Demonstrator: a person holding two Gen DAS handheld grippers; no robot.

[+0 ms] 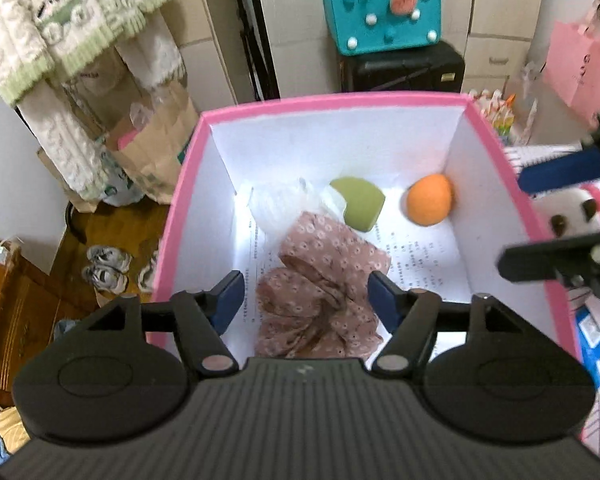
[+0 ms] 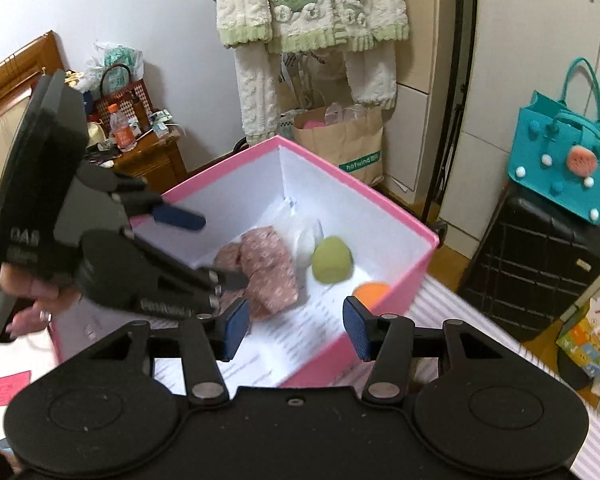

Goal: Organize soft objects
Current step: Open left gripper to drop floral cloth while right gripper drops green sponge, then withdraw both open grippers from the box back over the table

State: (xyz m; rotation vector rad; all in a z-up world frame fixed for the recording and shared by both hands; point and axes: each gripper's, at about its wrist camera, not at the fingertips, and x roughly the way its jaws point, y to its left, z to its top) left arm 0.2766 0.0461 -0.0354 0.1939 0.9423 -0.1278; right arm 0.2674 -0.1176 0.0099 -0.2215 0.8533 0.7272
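I see the open pink cardboard box with white inner walls [image 1: 496, 140] filling the middle of my left wrist view, printed paper lining its floor. The crumpled dusty-pink floral cloth [image 1: 324, 300] lies on that floor in the lower centre of the frame, lying loose between and beyond my left gripper [image 1: 306, 300], whose blue-padded jaws stand spread and clear of the fabric on either side. Just above the cloth sits a clear crinkled plastic bag [image 1: 278, 206], with a soft green rounded piece [image 1: 360, 204] touching its right edge. The orange soft ball [image 1: 429, 199] rests in the far right corner, apart from the green one. In my right wrist view, the right gripper [image 2: 296, 328] hangs at the bottom centre over the box's near rim, jaws parted with nothing between them.
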